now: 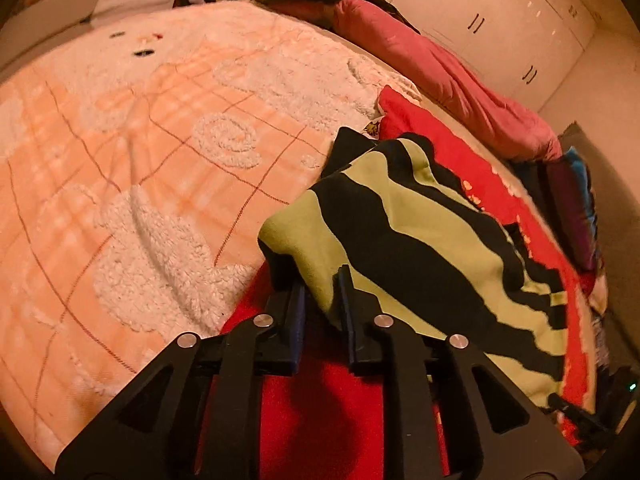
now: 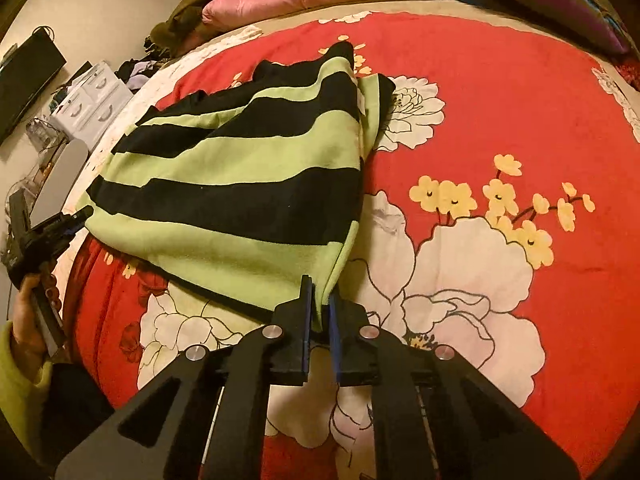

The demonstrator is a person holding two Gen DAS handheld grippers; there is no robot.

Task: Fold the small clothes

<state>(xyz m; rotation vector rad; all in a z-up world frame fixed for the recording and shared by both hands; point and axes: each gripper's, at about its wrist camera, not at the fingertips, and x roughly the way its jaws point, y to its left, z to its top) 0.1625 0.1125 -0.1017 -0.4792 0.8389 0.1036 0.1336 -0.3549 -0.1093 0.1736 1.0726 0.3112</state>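
While the green-and-black striped garment lies on the red floral blanket, each gripper clamps one edge of it. The left gripper holds the hem at 6 o'clock in its view; the right gripper pinches the corner at 6 o'clock in its view. An orange checked fleece blanket covers the bed at 9 o'clock of the left view. A pink quilt lies at 1 o'clock, before white wardrobe doors. White drawer units stand at 10 o'clock of the right view.
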